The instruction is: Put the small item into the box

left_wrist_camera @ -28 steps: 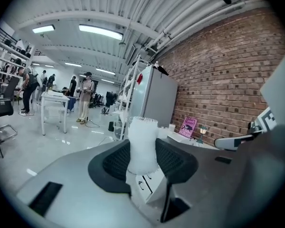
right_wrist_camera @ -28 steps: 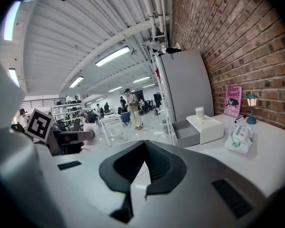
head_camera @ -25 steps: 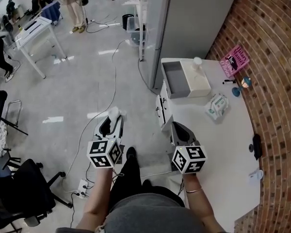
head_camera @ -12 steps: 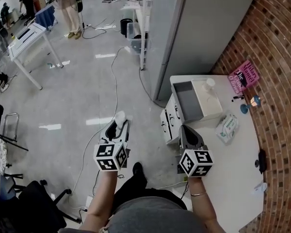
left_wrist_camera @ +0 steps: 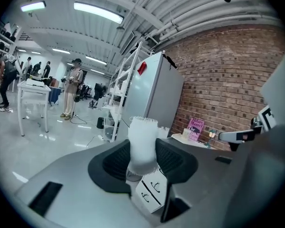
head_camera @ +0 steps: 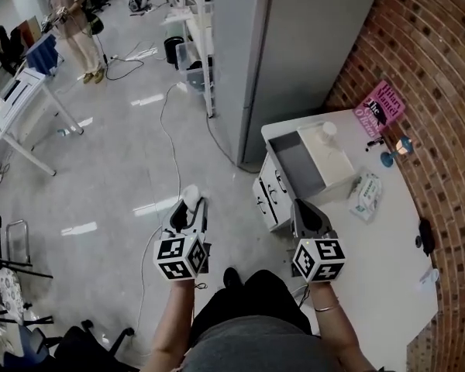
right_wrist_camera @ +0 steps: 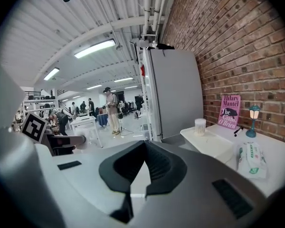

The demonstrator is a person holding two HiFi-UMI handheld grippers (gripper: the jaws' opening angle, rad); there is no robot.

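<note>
A small white cylindrical item with a frayed top (left_wrist_camera: 142, 139) was held in the left gripper (head_camera: 191, 205). The jaws were closed on its sides and kept fairly wide apart by its girth. It was gripped at its lower end, and the upper part projected past the jaw tips. This hold was judged to suit the drop, since the free end could be brought into the box before the jaws themselves.

The item was carried over the glossy grey floor (head_camera: 124, 161), well apart from the white desk (head_camera: 380, 254) and to the left of the white drawer unit (head_camera: 268, 198) under the desk's edge. The task was therefore judged to be at the carrying stage, with the item not yet over its target.

The right gripper (head_camera: 301, 208) was held near the desk's near left edge, its jaws pressed together with nothing between them. It was judged to be kept empty as a free hand, should the box need steadying.

The open white box with a grey inside (head_camera: 294, 161) stood at the desk's far left corner, its mouth upward and its grey compartment bare. A small white pot (head_camera: 326, 130) stood on the white part beside that compartment; whether that part was a lid could not be told. A pink book (head_camera: 381, 103) was propped against the brick wall (head_camera: 442, 68).
</note>
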